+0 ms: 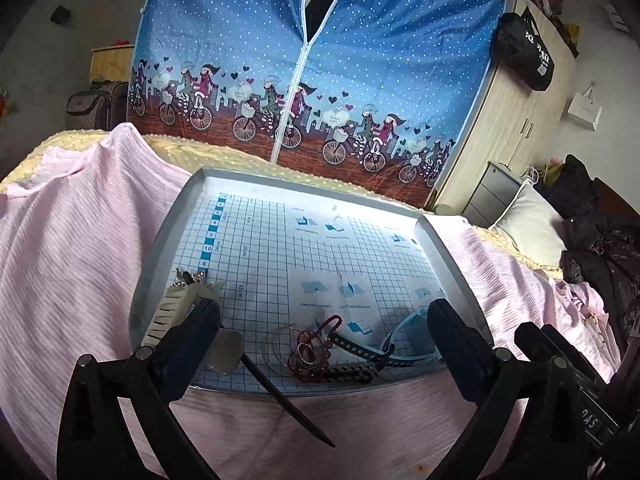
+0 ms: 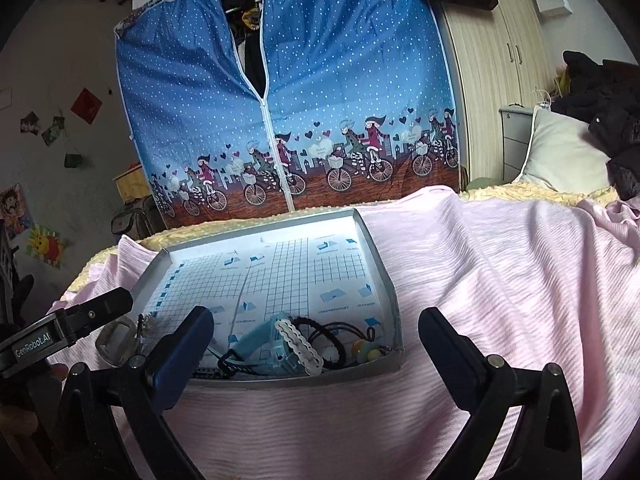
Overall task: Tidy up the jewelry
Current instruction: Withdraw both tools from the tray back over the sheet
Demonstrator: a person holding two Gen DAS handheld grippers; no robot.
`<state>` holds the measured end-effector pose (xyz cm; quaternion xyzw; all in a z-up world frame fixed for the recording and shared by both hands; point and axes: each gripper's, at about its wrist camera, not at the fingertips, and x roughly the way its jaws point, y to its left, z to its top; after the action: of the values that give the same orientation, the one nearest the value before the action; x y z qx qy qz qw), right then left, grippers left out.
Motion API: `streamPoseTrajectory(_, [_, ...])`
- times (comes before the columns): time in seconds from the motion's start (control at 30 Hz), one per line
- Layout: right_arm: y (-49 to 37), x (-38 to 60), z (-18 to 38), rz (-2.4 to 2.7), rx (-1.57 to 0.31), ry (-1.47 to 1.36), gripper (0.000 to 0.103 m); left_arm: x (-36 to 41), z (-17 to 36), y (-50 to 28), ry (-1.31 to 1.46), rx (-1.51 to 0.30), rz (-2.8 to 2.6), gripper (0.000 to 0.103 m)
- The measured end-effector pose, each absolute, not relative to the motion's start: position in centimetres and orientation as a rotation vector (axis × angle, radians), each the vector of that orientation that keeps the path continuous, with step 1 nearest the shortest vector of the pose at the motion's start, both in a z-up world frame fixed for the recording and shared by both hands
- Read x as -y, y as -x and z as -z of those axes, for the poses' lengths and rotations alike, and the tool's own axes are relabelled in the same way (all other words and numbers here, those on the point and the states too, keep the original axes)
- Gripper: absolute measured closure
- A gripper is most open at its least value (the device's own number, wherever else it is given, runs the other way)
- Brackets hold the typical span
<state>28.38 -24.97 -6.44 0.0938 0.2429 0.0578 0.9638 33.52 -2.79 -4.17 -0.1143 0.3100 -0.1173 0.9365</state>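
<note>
Both grippers, left (image 1: 324, 340) and right (image 2: 316, 344), were held wide open and empty above the tray's (image 2: 384, 280) near edge. The jewelry (image 1: 316, 352) was heaped there, apparently awaiting sorting across the bare grid.

Home bedroom: bed (image 2: 480, 280), pillow (image 2: 560, 152), fabric wardrobe (image 2: 320, 80)

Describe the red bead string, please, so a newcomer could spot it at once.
Find the grey tray on the pink blanket. Along its near edge lies a tangle of jewelry; the red bead string curls at its top, the only red beads, beside silver hoops and a black studded strap.
</note>
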Motion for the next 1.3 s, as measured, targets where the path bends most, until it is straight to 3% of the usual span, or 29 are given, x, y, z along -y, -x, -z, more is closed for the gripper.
streamPoseTrajectory(0.37, [-24.2, 24.7, 2.7, -0.156, -0.374, -0.178, 0.0, 2.2, -0.7, -27.2, 0.151, -0.463, 0.186, 0.002])
streamPoseTrajectory(0.7, [-18.3, 24.5, -0.3, -0.193, -0.273, -0.133, 0.0, 0.9, -2.5, -20.5, 0.168, -0.413, 0.171, 0.002])
streamPoseTrajectory(1.3, [-6.8, 24.5, -0.2, -0.187, -0.223, -0.168, 0.0, 1.5, -2.6, -8.0, 0.05, -0.282, 0.137, 0.002])
